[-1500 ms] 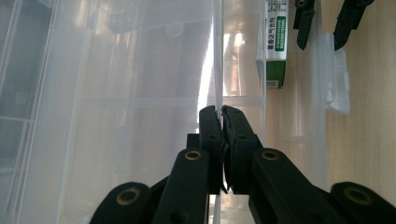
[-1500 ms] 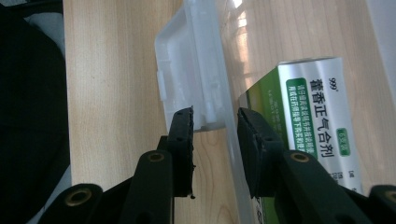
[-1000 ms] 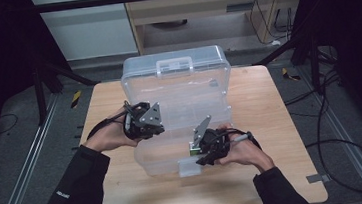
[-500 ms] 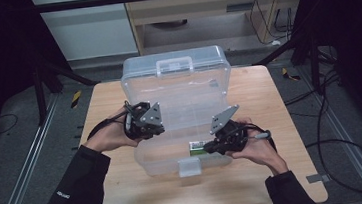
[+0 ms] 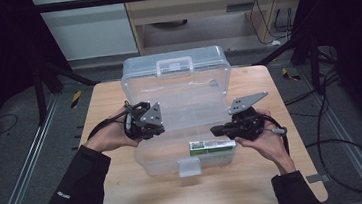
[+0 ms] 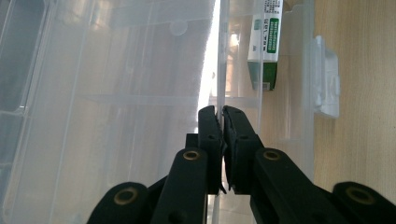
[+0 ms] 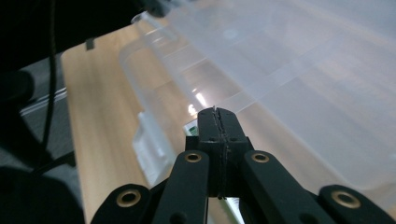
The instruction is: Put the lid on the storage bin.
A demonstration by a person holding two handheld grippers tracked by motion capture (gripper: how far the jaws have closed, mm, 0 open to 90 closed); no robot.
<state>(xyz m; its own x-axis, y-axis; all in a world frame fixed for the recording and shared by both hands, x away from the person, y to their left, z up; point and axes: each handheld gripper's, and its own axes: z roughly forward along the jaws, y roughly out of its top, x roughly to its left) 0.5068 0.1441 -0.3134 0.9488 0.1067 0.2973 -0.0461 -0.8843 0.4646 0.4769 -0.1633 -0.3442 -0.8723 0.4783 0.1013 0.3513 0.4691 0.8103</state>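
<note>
A clear plastic storage box [image 5: 161, 165] stands on the wooden table with its lid [image 5: 177, 82] raised upright. A green and white carton [image 5: 212, 145] lies inside along the front wall, also visible in the left gripper view [image 6: 266, 42]. My left gripper [image 5: 159, 129] is at the box's left side, shut on the thin clear edge of the box [image 6: 218, 65], which runs between its jaws [image 6: 219, 114]. My right gripper [image 5: 215, 129] hovers just above the carton's right end. Its jaws [image 7: 214, 112] have just been closing and now meet with nothing between them.
The box's front latch [image 5: 189, 166] hangs over bare tabletop [image 5: 128, 197] near the front edge. A wooden cabinet [image 5: 200, 14] stands behind the table. Cables [image 5: 337, 132] trail on the floor to the right.
My right gripper has drawn away from the carton, going right and upward, and its jaws have closed. The carton now lies uncovered in the box. My left gripper has stayed put.
</note>
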